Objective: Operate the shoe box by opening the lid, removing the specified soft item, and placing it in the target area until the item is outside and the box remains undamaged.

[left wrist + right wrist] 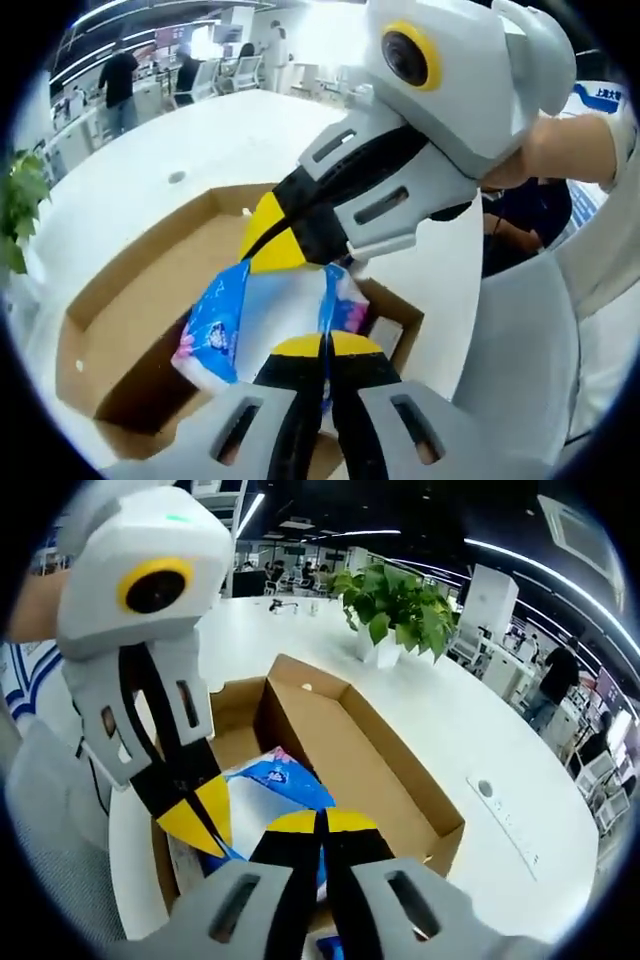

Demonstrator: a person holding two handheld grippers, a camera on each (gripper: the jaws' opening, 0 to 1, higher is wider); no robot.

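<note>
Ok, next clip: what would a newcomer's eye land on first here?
Both grippers, pinching one soft blue-and-white packet over the open cardboard box. The left gripper clamps it from below in its own view, while the right gripper comes in from the upper right. In the right gripper view, a potted plant stands on the white table beyond the box.

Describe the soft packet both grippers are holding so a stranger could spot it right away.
On the white table sits an open cardboard box. Over its near end, the left gripper and right gripper both pinch a soft blue-and-white plastic packet with pink print, the only colourful thing against the brown box.
</note>
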